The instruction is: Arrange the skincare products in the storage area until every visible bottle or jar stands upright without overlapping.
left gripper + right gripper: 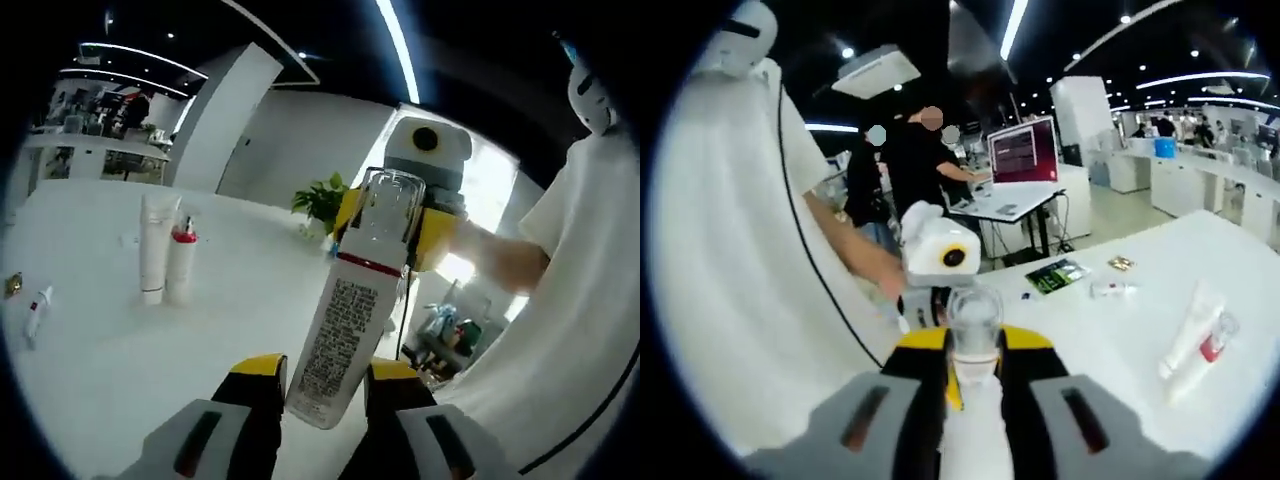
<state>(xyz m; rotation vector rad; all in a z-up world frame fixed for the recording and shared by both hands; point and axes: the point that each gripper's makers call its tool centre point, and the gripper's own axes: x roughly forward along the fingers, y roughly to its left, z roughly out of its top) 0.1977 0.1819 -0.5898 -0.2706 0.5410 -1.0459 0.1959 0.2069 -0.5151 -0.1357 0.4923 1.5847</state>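
- Skincare bottle [345,325], white with a clear cap and a red band, is held in the air above the white table [100,370], carried between both tools and tilted.
- Left hand-held gripper [325,385] has its jaws closed narrowly on the bottle's base end, seen in the left gripper view.
- Right hand-held gripper [975,365] grips the same bottle near its clear cap [975,315], jaws narrow, seen in the right gripper view.
- On the table, well apart from the held bottle, a white tube [157,245] and a smaller red-capped bottle [182,262] stand upright, just beside each other.
- A small tube [35,310] lies flat near the table's edge.
- Count: one bottle in hand, two products standing, one small tube lying down. A few little items farther off on the table are too small to name.
- Progress, as a judgement: roughly halfway. Two products look done. The held bottle has yet to be stood up, and the lying tube likely needs righting.
- A person in a white top [570,330] holds the tools.
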